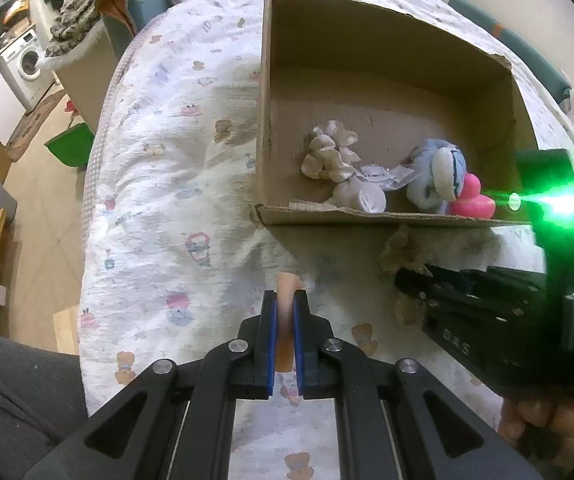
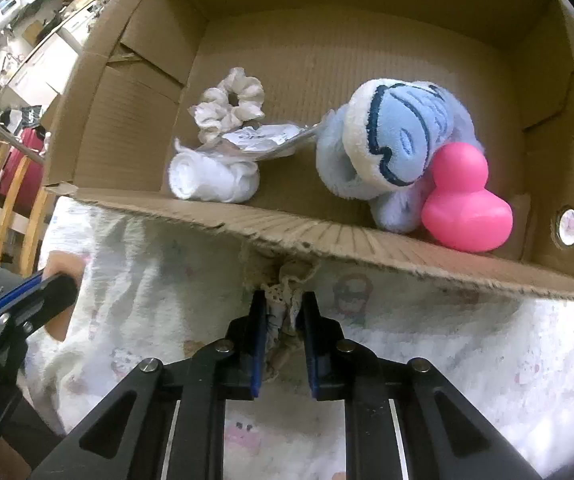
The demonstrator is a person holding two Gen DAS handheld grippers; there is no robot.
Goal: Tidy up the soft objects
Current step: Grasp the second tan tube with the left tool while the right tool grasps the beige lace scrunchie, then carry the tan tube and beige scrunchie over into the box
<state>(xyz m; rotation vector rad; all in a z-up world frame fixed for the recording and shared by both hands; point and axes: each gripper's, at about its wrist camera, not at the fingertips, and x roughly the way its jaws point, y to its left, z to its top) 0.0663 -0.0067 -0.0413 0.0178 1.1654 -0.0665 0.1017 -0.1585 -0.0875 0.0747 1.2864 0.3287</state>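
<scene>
My left gripper [image 1: 285, 300] is shut on a thin peach-coloured soft piece [image 1: 287, 284] above the printed quilt. In the right wrist view it shows at the left edge [image 2: 61, 286]. My right gripper [image 2: 283, 308] is shut on a beige lacy fabric item [image 2: 289, 278], just in front of the cardboard box's near wall [image 2: 327, 236]. From the left wrist view, the right gripper [image 1: 405, 280] reaches in from the right with that beige item [image 1: 397, 248] bunched at its tip. In the box lie a cream scrunchie [image 2: 231, 106], a rolled white cloth [image 2: 211, 180], a blue plush [image 2: 395, 140] and a pink duck [image 2: 463, 204].
The box [image 1: 367, 216] sits on a bed with a white printed quilt [image 1: 159, 184]. Left of the bed are floor, a green bin [image 1: 71, 146], a washing machine [image 1: 27, 62] and wooden chair rails [image 2: 11, 208]. A bright green light [image 1: 559, 200] glares from the right tool.
</scene>
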